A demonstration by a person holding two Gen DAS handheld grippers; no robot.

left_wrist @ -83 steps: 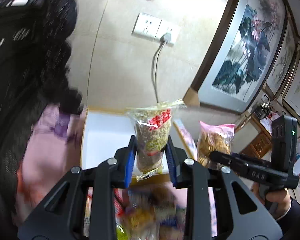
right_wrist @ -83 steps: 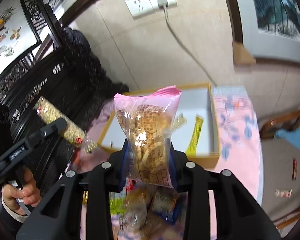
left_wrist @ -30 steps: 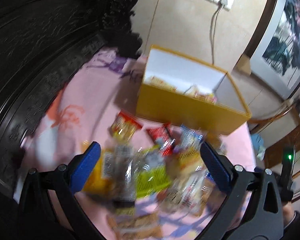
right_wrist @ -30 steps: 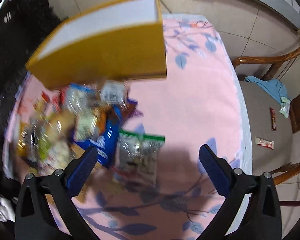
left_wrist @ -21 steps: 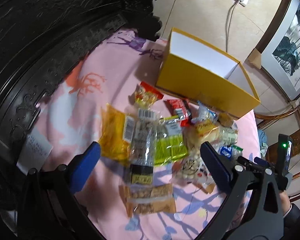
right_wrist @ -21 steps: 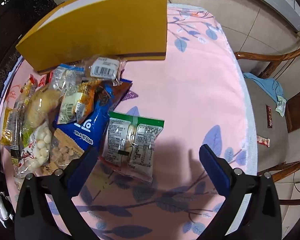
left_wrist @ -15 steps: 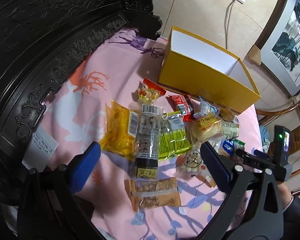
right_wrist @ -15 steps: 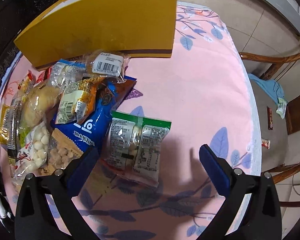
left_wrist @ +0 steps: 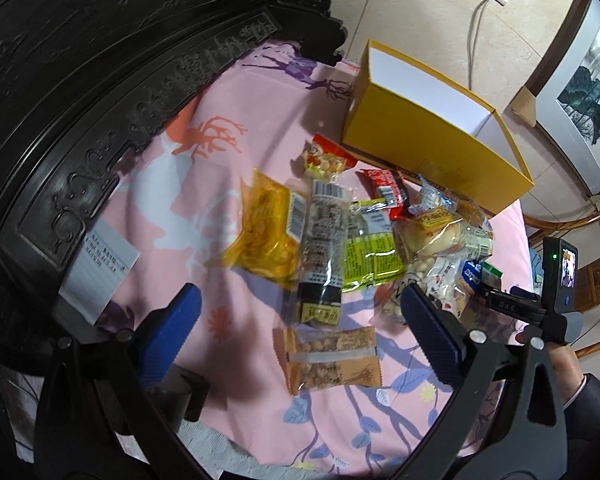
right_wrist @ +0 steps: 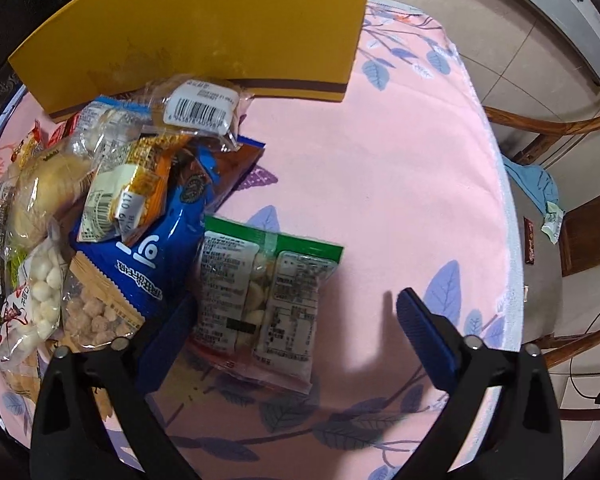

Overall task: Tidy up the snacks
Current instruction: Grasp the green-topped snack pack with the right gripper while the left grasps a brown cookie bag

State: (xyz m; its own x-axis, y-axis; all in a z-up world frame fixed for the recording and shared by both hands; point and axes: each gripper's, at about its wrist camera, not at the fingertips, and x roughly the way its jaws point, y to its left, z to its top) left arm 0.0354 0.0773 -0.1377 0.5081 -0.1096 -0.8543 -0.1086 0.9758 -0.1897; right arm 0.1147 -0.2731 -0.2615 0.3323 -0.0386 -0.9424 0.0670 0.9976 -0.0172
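assorted snack packets (left_wrist: 340, 240) lie heaped flat on the pink cloth, beside an open yellow box (left_wrist: 428, 136).

Both tongs point steeply down over the table. The left tongs (left_wrist: 300, 320) stand wide apart, the 2 blue-padded fingers (left_wrist: 168, 330) spread with nothing gripped between them. The right tongs (right_wrist: 292, 322) are also spread wide, though their jaws have just been closing a little; a packet lies between the pads, and the left pad sits just beside its edge without the pair pressing on it. In the left wrist view the right hand (left_wrist: 560, 364), in a dark sleeve, grips the handle of its tool.
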